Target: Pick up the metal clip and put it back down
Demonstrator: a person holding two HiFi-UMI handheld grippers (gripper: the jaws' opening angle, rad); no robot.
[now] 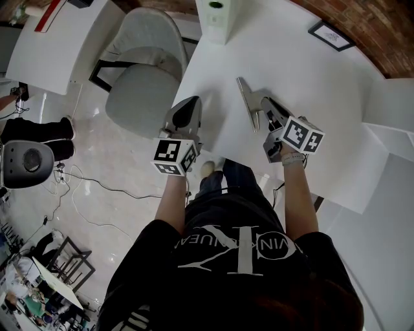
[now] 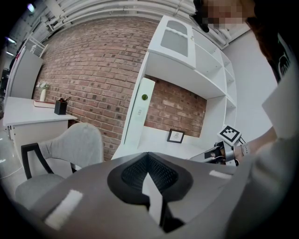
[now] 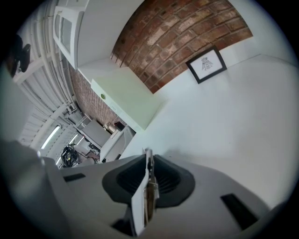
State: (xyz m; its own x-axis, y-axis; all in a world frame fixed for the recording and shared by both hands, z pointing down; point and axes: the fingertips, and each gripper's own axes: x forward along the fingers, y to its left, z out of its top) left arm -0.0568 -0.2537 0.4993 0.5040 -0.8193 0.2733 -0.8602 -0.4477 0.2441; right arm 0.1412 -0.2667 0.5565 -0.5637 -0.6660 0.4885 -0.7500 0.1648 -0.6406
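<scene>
The metal clip [image 1: 248,103] is a long silver strip over the white table [image 1: 323,97], in front of the person's right hand. My right gripper [image 1: 261,108] is shut on it from the right. In the right gripper view the clip [image 3: 148,186] shows as a thin metal edge pinched between the dark pads, its tip sticking out past them. Whether the clip touches the table I cannot tell. My left gripper [image 1: 185,118] hangs at the table's left edge, shut, with nothing between its jaws; in its own view the left gripper [image 2: 150,186] points along the table towards the brick wall.
A tall white and pale green box [image 1: 217,16] stands at the back of the table and a small framed picture [image 1: 330,35] at the back right. A grey chair [image 1: 145,71] is left of the table. Cables [image 1: 97,187] lie on the floor. White shelves [image 2: 210,84] rise on the right.
</scene>
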